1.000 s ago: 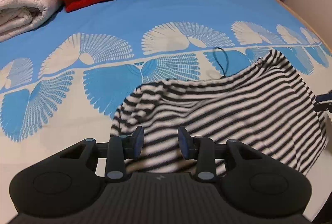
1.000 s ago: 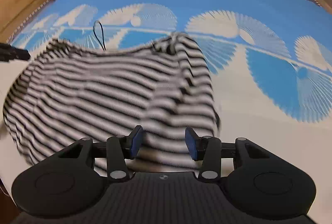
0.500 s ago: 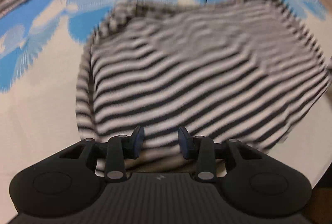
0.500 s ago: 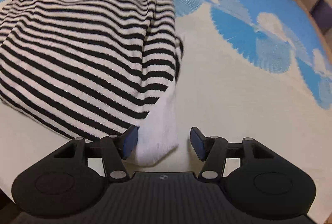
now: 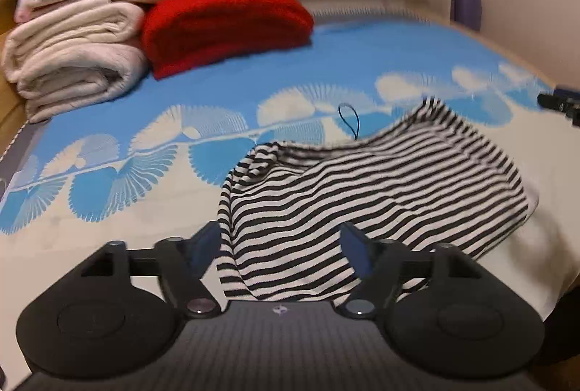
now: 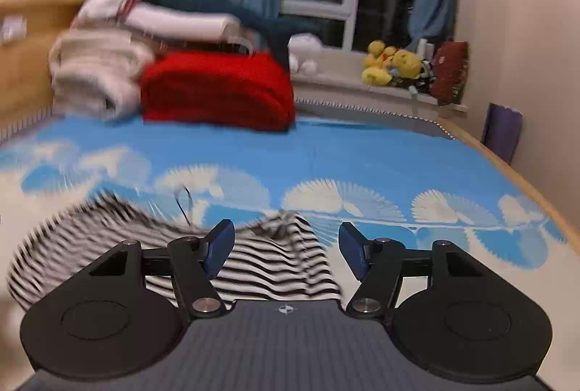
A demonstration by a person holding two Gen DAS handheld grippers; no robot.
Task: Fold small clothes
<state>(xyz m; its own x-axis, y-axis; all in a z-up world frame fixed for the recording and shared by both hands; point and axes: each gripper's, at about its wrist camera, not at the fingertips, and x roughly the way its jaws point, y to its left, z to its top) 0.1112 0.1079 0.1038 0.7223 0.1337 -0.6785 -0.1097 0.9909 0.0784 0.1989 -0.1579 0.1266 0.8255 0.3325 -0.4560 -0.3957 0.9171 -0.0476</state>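
Near the bed's [image 5: 362, 39] front edge: striped top [image 5: 380, 180] let go since a moment ago, now lying folded over, so this fold judged done. Left gripper [image 5: 281, 247] and right gripper [image 6: 286, 251] both opening, empty, raised, angled down over the top's near hem.

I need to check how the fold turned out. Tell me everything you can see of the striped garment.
The striped garment is a small knit piece with black and white stripes, soft and thin-looking. It lies folded but rumpled on the blue and white bedspread, its far edge humped and wrinkled, a plain white bit showing at one corner. A thin dark loop lies at its far edge. Neither gripper touches it.
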